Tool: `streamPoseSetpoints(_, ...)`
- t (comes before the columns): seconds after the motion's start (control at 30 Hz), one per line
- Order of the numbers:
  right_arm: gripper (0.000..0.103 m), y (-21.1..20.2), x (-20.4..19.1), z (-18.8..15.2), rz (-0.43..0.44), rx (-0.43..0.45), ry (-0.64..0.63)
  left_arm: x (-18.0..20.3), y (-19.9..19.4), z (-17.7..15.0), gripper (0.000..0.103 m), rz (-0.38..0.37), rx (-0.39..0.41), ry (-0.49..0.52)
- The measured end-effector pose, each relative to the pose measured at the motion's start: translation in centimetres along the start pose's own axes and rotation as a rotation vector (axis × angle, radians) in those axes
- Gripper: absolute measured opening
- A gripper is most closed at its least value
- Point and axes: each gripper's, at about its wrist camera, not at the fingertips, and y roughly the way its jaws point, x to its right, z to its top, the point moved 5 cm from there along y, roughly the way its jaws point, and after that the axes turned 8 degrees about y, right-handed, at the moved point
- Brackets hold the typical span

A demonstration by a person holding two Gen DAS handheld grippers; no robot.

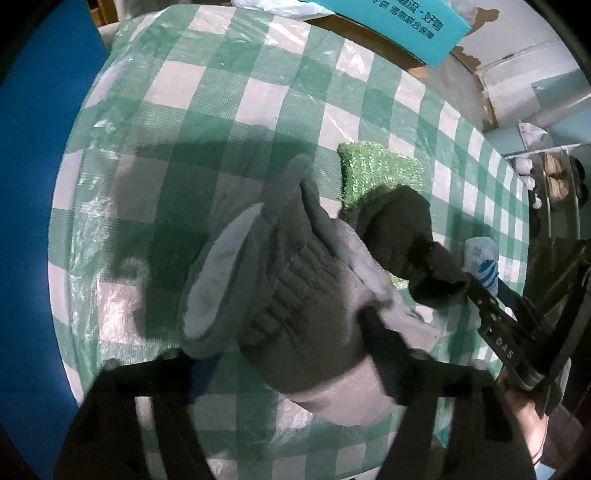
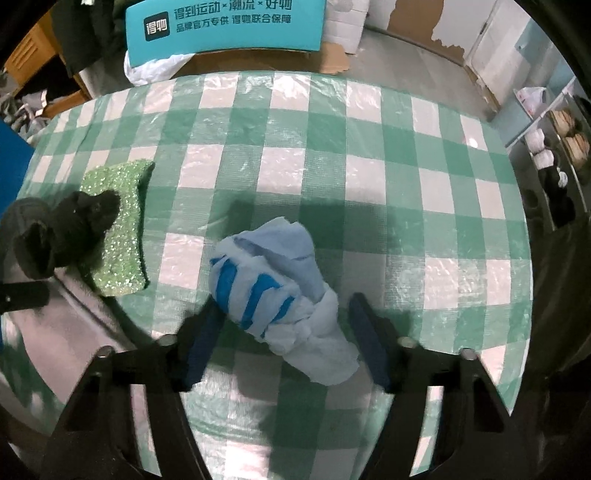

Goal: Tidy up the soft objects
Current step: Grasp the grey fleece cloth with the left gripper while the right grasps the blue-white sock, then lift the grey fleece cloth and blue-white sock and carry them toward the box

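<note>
In the left wrist view my left gripper (image 1: 295, 354) is shut on a grey knitted glove (image 1: 291, 280), held above the checked tablecloth (image 1: 207, 110). A dark sock (image 1: 402, 236) lies over a glittery green sponge (image 1: 380, 173) just beyond the glove. In the right wrist view my right gripper (image 2: 284, 343) is open around a crumpled blue-and-white cloth (image 2: 280, 280) lying on the table; its blue pads (image 2: 199, 347) stand either side, not touching. The green sponge (image 2: 122, 229) and the dark sock (image 2: 66, 229) sit at the left.
A teal box with white lettering (image 2: 225, 22) on cardboard stands past the table's far edge. A blue panel (image 1: 40, 184) runs along the left side. Shelves with shoes (image 2: 565, 147) stand at the right. White plastic bags (image 2: 155, 70) lie by the box.
</note>
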Motion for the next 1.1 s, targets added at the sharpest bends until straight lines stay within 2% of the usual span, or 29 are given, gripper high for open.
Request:
streamPoseSetpoints(0.07,0.053,0.1,-0.2,0.0,0.003,-0.003,-0.012,-0.2,-0.4,0.0,0.055,-0.008,0.007,0.01)
streamPoseSetpoints(0.13,0.051,0.0,-0.6,0.0,0.012,-0.001,-0.019,-0.2,-0.9,-0.1,0.046,0.0,0.028,0.031)
streamPoseSetpoints(0.23,0.048,-0.7,-1.1,-0.2,0.021,0.009,-0.018,-0.3,-1.8,-0.3,0.038,0.006,0.041,0.063)
streamPoseSetpoints(0.53,0.048,-4.1,-2.6,-0.6,0.054,0.052,0.013,0.7,-5.2,-1.5,0.034,0.061,0.113,0.208)
streamPoseSetpoints(0.93,0.048,-9.3,-5.6,-1.6,0.126,0.116,0.009,2.5,-10.1,-2.1,0.028,0.172,0.281,0.402)
streamPoseSetpoints(1.1,0.048,-11.7,-7.0,-2.1,0.142,0.145,-0.005,2.8,-11.6,-2.5,0.028,0.222,0.338,0.453)
